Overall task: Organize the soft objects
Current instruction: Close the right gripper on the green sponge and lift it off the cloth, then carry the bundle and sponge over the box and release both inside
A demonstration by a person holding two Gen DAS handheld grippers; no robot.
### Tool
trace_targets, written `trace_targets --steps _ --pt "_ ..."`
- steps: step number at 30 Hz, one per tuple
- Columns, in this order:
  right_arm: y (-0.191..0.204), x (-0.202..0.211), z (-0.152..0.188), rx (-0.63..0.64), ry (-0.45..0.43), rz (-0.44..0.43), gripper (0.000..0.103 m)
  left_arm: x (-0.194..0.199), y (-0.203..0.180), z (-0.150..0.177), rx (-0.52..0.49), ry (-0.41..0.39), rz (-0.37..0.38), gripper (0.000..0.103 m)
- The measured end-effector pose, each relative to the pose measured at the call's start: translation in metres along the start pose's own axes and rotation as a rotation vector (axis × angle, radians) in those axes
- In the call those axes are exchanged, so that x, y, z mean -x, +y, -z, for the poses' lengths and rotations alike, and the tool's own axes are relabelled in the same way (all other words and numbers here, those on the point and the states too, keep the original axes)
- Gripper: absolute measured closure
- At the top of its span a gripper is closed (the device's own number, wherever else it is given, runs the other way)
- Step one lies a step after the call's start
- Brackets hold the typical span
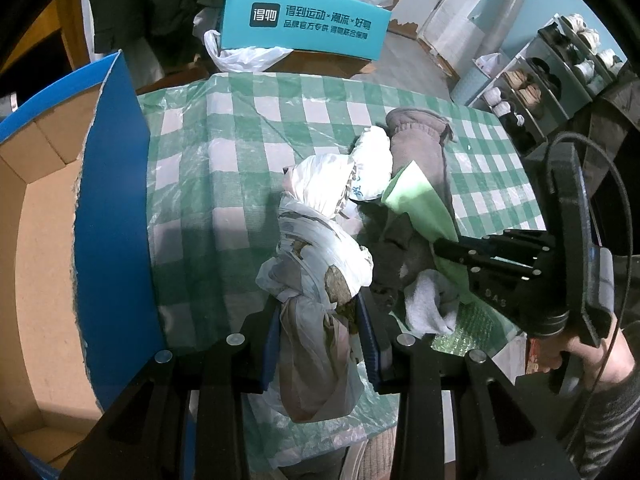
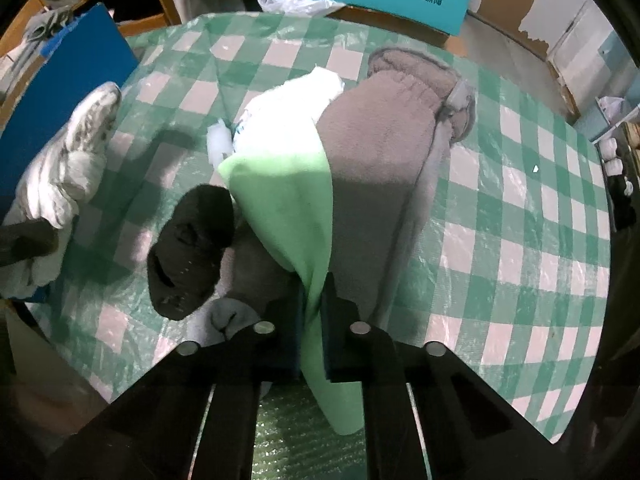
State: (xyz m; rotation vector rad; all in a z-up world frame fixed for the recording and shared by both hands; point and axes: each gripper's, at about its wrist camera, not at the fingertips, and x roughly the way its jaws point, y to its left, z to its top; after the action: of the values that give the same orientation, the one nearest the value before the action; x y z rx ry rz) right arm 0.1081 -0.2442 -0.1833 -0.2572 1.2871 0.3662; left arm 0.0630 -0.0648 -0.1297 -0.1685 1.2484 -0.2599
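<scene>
My left gripper (image 1: 318, 332) is shut on a knotted white plastic bag bundle (image 1: 316, 248) and holds it over the checked table; the bundle also shows at the left of the right wrist view (image 2: 64, 168). My right gripper (image 2: 314, 312) is shut on a light green cloth (image 2: 288, 200) that lies over a pile of soft things: a grey fleece garment (image 2: 380, 168), a dark brown sock (image 2: 192, 248), a white cloth (image 2: 280, 108). In the left wrist view the right gripper (image 1: 444, 250) pinches the green cloth (image 1: 420, 200) at the right.
An open cardboard box with a blue flap (image 1: 112, 208) stands at the table's left. A teal box (image 1: 304, 20) sits beyond the far edge. The green checked tablecloth (image 2: 520, 220) covers the table. Shoe shelves (image 1: 552, 76) stand at the far right. A white towel (image 1: 428, 300) lies near the front edge.
</scene>
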Motion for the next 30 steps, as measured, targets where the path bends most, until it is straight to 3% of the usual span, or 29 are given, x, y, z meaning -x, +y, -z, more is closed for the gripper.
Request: trace_targets --steps 11,30 --pt "-0.005 0.04 -0.005 -0.041 -0.098 -0.032 0.098 0.009 -0.002 0.0 -0.004 -0.022 -0.002 0.068" --pt "0.017 0.099 -0.01 -0.005 -0.232 -0.062 0.098 0.044 -0.003 0.001 -0.018 -0.101 -0.028 0.068"
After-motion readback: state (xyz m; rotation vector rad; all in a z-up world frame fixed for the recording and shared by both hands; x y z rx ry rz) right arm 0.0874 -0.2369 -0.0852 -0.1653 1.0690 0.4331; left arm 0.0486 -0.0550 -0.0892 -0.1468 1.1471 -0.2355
